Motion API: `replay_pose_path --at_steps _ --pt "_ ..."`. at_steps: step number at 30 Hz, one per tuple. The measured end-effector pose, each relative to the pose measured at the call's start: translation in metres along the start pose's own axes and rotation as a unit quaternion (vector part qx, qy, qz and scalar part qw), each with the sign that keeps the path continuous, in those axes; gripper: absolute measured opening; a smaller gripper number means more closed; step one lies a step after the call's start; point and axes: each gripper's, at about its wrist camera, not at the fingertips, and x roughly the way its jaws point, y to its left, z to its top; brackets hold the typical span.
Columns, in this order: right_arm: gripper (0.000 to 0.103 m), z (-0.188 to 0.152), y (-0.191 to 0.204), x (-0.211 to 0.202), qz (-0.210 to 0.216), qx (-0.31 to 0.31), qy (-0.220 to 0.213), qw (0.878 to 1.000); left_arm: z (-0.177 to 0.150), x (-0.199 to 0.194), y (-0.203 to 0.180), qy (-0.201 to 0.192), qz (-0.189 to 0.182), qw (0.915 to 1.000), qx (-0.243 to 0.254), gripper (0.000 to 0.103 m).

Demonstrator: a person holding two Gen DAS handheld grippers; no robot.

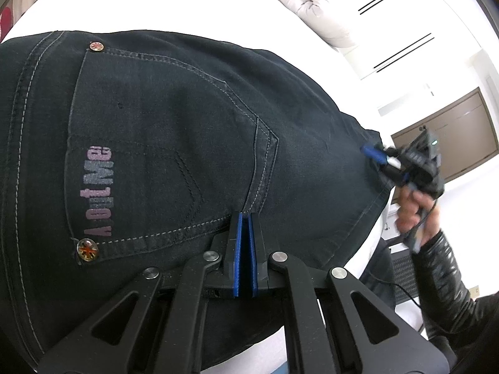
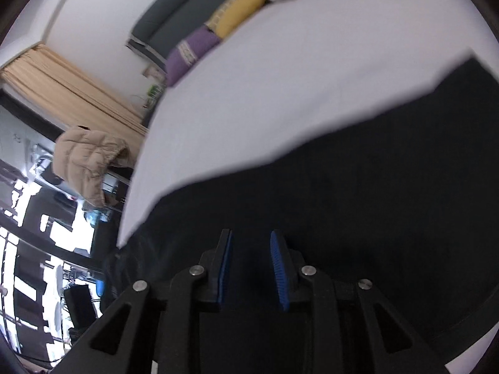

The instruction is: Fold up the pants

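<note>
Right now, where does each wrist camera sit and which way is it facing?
Left wrist: on the left gripper, angled down at the pants, back pocket up; jaws shut at a seam. The right gripper and the person's hand show.
Right wrist: on the right gripper, angled down over plain dark cloth, jaws apart, nothing between them; blurred.
Shared: the pants, white bed, yellow cushion.
</note>
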Motion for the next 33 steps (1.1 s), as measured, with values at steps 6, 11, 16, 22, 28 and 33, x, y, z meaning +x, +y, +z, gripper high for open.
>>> replay_pose_path --at_steps 6,11,16,22,28,33 --pt "0.0 0.01 -0.081 -0.051 -0.071 0.095 -0.095 0.988 -0.003 -0.004 -0.002 -0.003 0.003 1.0 0.005 0.004" --pt "0.0 0.006 -0.146 -0.131 -0.176 0.241 -0.202 0.933 -0.009 -0.01 -0.006 -0.011 0.009 0.9999 0.007 0.004" --pt "0.038 -0.015 -0.086 -0.157 -0.111 0.208 -0.231 0.944 -0.011 -0.009 -0.01 -0.019 0.015 0.9997 0.009 0.004" --pt "0.069 -0.065 0.016 -0.064 0.112 0.158 -0.09 0.977 -0.012 -0.005 -0.018 -0.021 0.022 0.9995 0.008 0.004" --pt "0.063 -0.094 0.045 0.019 0.165 0.223 0.012 0.961 -0.018 -0.007 -0.019 -0.026 0.018 0.9995 0.007 0.004" --pt "0.062 -0.08 0.037 0.033 0.174 0.252 0.01 0.952 -0.02 -0.007 -0.02 -0.029 0.014 0.9995 0.004 0.004"
